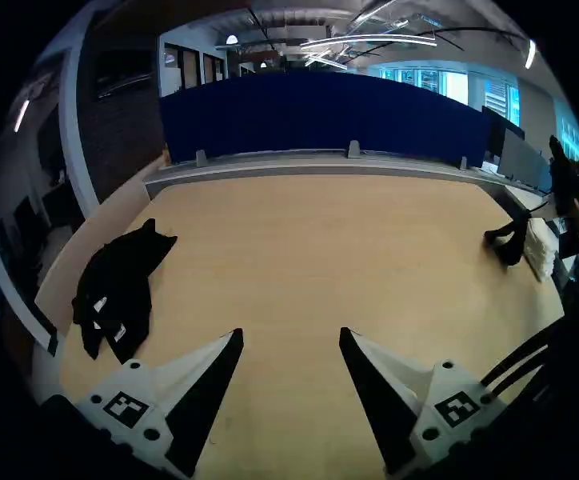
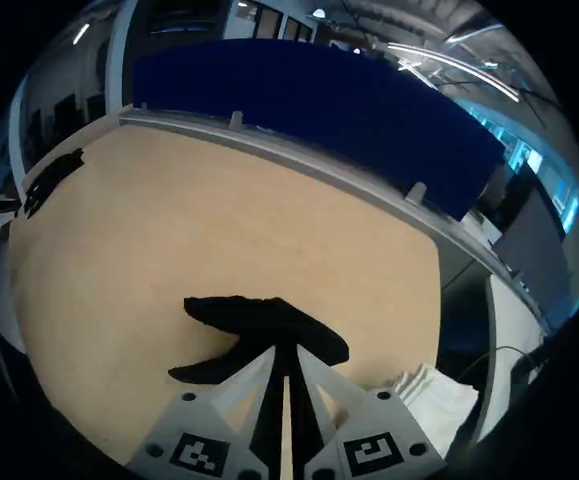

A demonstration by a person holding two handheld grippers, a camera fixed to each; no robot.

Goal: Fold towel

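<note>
Light wood table (image 1: 313, 240) with a long blue divider (image 1: 321, 112) running along its far edge, office ceiling lights behind it. So the left gripper (image 1: 290, 332) is wide open, fingers well apart, holding nothing and hanging over bare tabletop near the front edge. Right gripper (image 2: 286, 350) is the opposite: fingers pinched almost together, with the black towel (image 2: 265, 320) caught between the tips. That towel is lying crumpled on the table toward the right side, one flap stretched out left of the fingers; from the left gripper view it's a small dark lump (image 1: 509, 240) far off to the right. Just beside it on the right is a white folded stack (image 2: 441, 396). Way over on the left side sits a separate black cloth pile (image 1: 121, 288) with little white tags.
</note>
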